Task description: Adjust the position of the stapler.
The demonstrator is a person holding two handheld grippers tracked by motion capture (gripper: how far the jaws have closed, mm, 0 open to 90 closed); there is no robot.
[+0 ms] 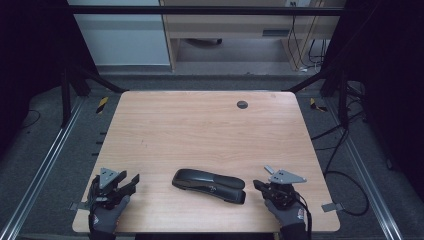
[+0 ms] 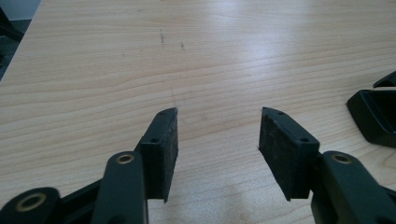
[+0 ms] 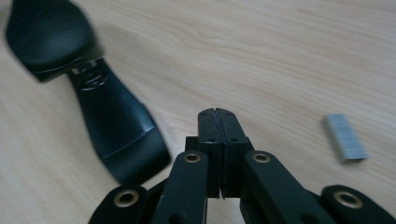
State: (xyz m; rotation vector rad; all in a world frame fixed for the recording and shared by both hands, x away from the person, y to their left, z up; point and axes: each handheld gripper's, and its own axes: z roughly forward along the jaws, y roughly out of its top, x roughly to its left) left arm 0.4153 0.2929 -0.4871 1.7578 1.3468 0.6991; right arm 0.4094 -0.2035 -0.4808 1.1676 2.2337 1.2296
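A black stapler (image 1: 209, 186) lies flat on the wooden table (image 1: 200, 125), near its front edge, between the two tools and touching neither.

The left tool (image 1: 131, 184) rests at the front left corner of the table, held by a gloved hand (image 1: 106, 214). Its jaws stand apart with bare wood between them and nothing in the gap. In the left gripper view the pads (image 2: 288, 149) face each other across that gap, and one end of the stapler (image 2: 373, 114) shows ahead of the tool and off to its right, apart from the jaws.

The right tool (image 1: 260, 186) sits at the front right of the table in the other gloved hand (image 1: 287, 210), just beside the stapler's right end. Its jaws are pressed together, pad against pad, with nothing caught between them. In the right gripper view the right tool (image 3: 217, 112) points across the table with the stapler (image 3: 112, 116) lying to the left of the closed jaws, close by but not touching. To the right of the jaws, a little farther off, a short silver strip of staples (image 3: 344, 137) lies flat on the wood.
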